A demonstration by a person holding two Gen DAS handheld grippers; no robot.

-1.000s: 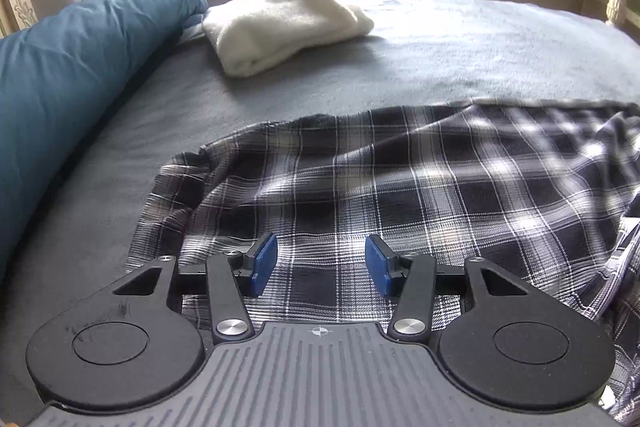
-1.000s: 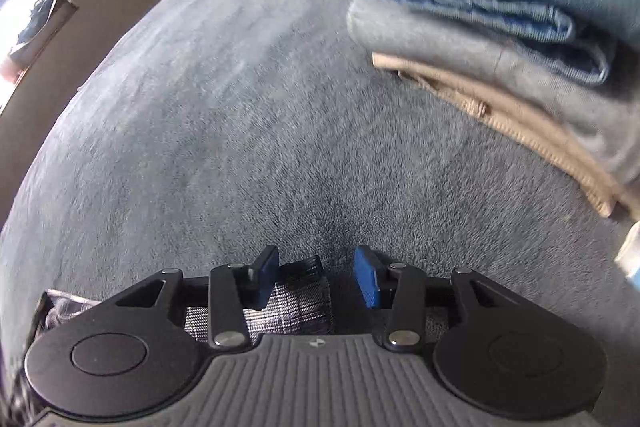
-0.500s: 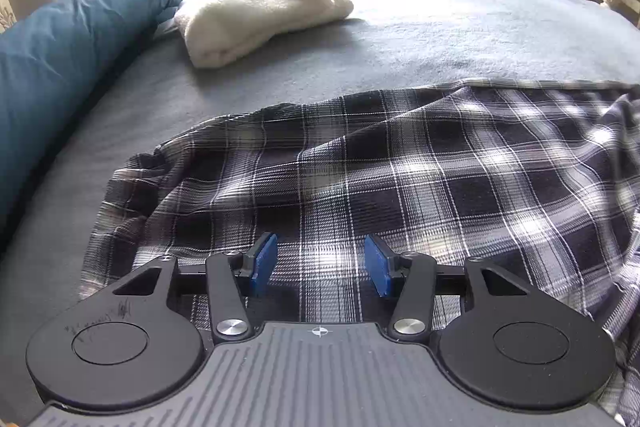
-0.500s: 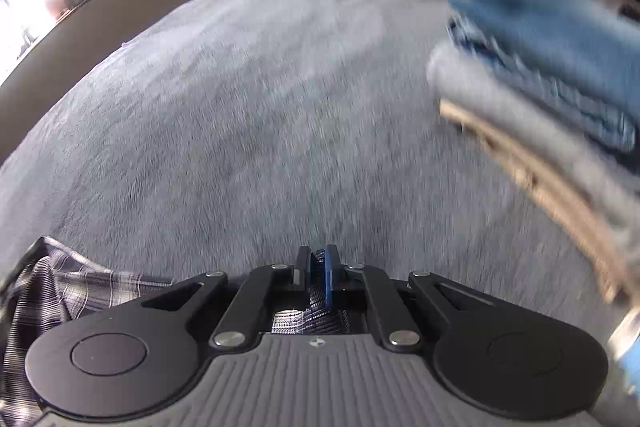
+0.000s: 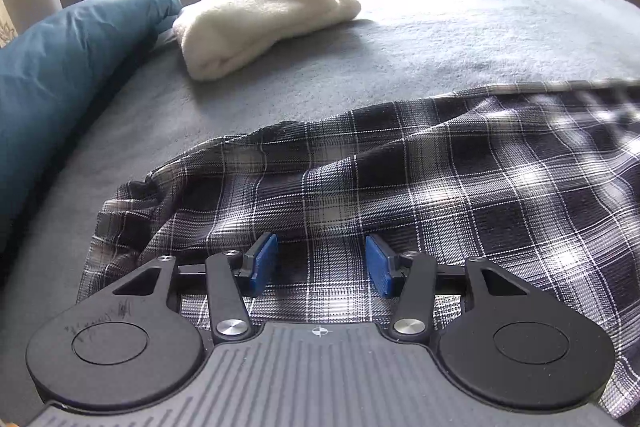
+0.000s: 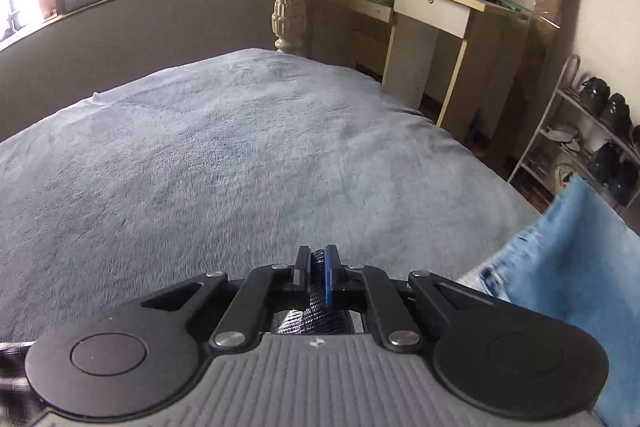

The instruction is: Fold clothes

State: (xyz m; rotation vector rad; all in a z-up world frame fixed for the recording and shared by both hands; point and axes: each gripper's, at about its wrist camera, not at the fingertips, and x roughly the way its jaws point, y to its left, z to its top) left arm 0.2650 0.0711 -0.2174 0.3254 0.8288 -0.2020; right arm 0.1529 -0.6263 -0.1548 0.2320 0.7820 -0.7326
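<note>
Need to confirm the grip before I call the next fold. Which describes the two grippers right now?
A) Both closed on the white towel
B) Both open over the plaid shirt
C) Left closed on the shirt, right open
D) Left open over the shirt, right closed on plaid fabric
D: the left gripper has its blue fingers spread over the plaid shirt, while the right gripper is pinched on dark plaid fabric.
</note>
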